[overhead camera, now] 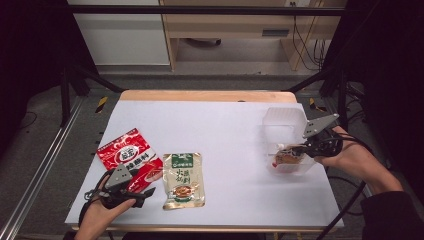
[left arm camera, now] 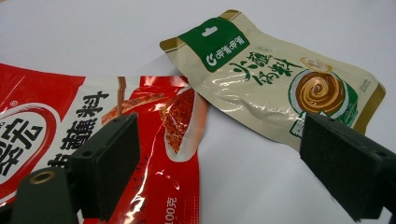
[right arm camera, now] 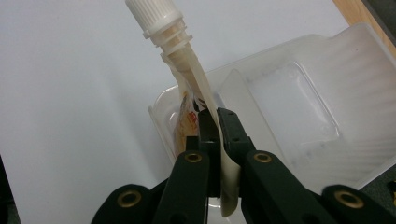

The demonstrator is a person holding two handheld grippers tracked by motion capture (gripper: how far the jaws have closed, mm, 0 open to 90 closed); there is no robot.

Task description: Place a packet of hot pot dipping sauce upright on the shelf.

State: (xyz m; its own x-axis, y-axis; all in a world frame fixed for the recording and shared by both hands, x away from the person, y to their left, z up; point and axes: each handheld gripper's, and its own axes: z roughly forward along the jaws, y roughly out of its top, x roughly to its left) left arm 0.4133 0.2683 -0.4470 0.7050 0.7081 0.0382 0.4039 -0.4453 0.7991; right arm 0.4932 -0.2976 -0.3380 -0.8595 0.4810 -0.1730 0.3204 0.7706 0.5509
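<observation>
Spout pouch hangs pinched flat in the right gripper over the clear plastic box; lower it fully inside before releasing. Left gripper, spread wide, should straddle the red sachet beside the green sachet.

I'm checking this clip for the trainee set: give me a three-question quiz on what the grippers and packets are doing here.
1. True or false: the right gripper is shut on the spouted pouch.
2. Which packet lies nearer the open left gripper? A the red packet; B the beige packet; C a blue packet.
3. Fill in: the pouch is held over the clear plastic ____.

Key: 1 true, its jaws pinch the pouch below the white cap. 2 A, one jaw lies over the red packet in the left gripper view. 3 container, at the table's right side.
</observation>
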